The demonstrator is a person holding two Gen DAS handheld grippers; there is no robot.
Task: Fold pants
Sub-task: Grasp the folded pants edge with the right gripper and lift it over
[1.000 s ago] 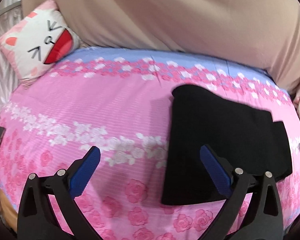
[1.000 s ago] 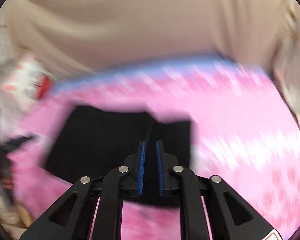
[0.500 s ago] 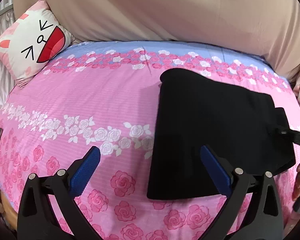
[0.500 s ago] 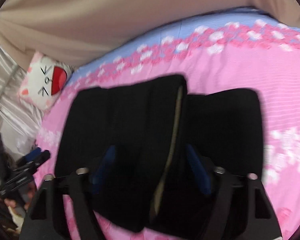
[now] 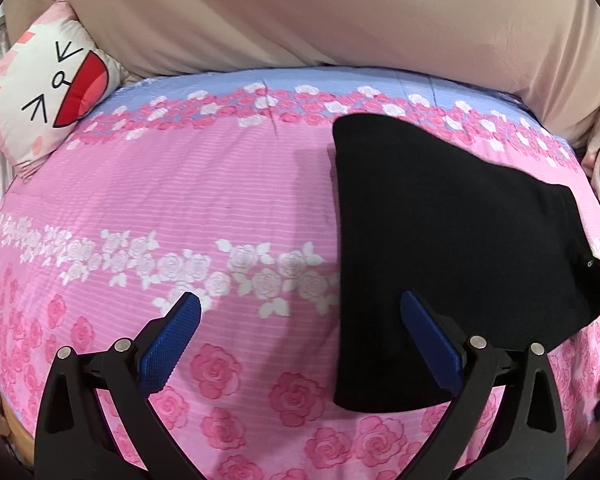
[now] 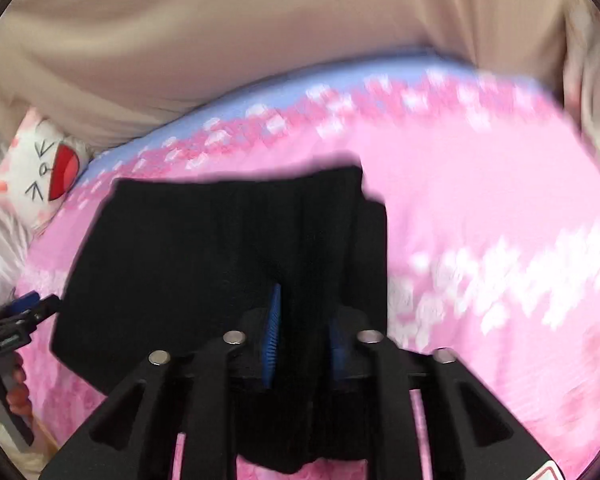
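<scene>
Pants (image 5: 452, 248), black and folded, lie flat on our pink flowery bed (image 5: 204, 200), near its right edge. Our right gripper (image 6: 306, 332) is closing its blue fingers (image 6: 274, 332), and a fold of the pants sits between them. Our left gripper (image 5: 300, 340) hangs wide apart over the bed, holding nothing. A cat pillow (image 5: 44, 92) sits at the far left corner.

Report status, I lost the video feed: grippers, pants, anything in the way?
Left hand-held gripper open, empty, over the bedsheet. Right hand-held gripper closing, black pants between its pads. Pants folded, flat. Nothing in the way.
</scene>
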